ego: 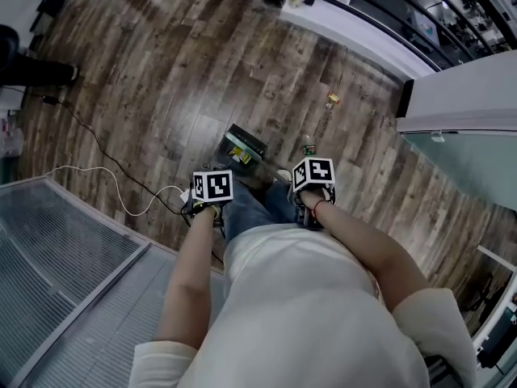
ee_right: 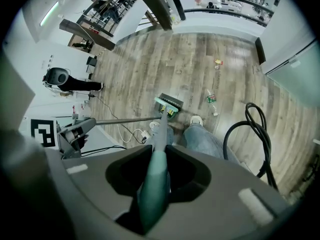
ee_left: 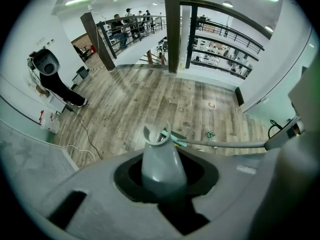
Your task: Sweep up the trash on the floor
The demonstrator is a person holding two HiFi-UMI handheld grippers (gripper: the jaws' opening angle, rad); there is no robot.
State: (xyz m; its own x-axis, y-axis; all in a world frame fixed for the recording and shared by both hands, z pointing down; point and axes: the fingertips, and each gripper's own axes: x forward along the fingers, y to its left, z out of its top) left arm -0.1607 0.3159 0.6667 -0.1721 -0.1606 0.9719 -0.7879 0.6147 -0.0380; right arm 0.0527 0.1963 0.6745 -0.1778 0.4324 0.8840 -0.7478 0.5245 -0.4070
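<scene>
Partly hidden in the head view under arms and marker cubes, both long handles slant down and forward to the dustpan [ego: 245,147] on the floor [ego: 161,71] by the person's feet. The left gripper [ee_left: 162,171] has its fingers clamped on the grey handle [ee_left: 161,159], and the right gripper [ee_right: 155,184] on the teal broom handle [ee_right: 156,169]. A bottle [ego: 308,147] lies just beside the dustpan.

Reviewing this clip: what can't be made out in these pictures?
Head view: the jaws of the left tool and right tool, covered by their marker cubes.
Gripper views: where the left tool's grey handle and the right tool's teal handle end at the dustpan; too small.
All views: what the yellow scrap is; too small.
</scene>
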